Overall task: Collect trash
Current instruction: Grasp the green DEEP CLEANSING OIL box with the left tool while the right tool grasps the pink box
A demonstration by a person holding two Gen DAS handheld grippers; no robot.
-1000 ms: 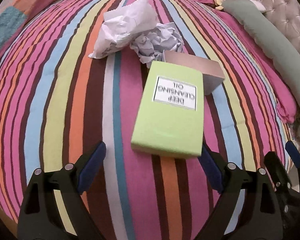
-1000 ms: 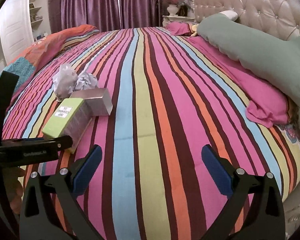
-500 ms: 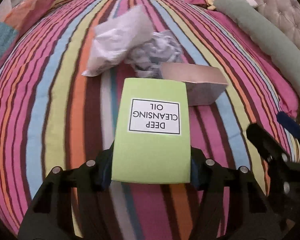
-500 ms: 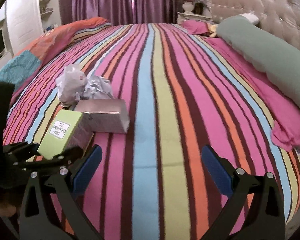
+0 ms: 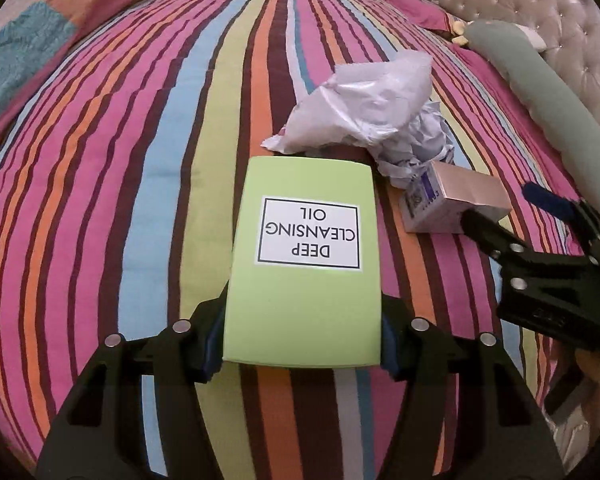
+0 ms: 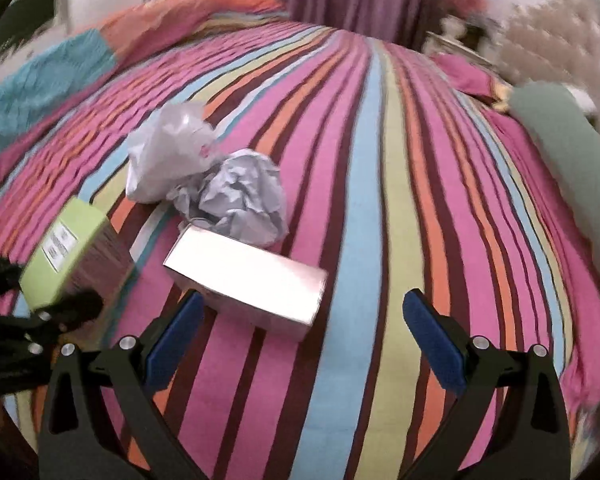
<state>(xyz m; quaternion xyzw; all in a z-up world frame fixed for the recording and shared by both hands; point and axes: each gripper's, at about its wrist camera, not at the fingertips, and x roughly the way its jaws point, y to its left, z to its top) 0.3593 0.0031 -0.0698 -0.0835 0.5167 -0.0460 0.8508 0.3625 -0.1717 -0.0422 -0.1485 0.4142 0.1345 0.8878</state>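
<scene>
The left hand-held gripper [image 5: 302, 344] is clenched on the near end of the lime-green box [image 5: 306, 256], the one labelled "DEEP CLEANSING OIL"; its blue pads press the two long side faces. It has just been closing, with the box between the jaws. Gripping across the narrow width near one end probably suits this carton, since that is the span the jaws can cover, and the flat sides give the pads a square seat. The box points away from the camera over the striped bedspread [image 5: 140, 160]; whether its far end touches the bed I cannot tell. The right hand-held gripper [image 6: 300, 340] is released, jaws wide and holding nothing, and it hovers just short of the pinkish metallic box [image 6: 246, 280], which lies flat on the bed beside the green one. One blue pad sits at that box's near corner, so this looks like the approach to a second pick, one hand for each carton. Behind the boxes a crumpled plastic bag [image 5: 364, 108] and a wad of crumpled paper [image 6: 240, 196] rest against each other, the paper touching the pink box's far side. Taking the rigid cartons first seems sensible, as they front the soft pieces. No bin shows in either view. A grey-green bolster [image 5: 540, 92] lies along the tufted headboard [image 5: 540, 12], well apart from the litter.
</scene>
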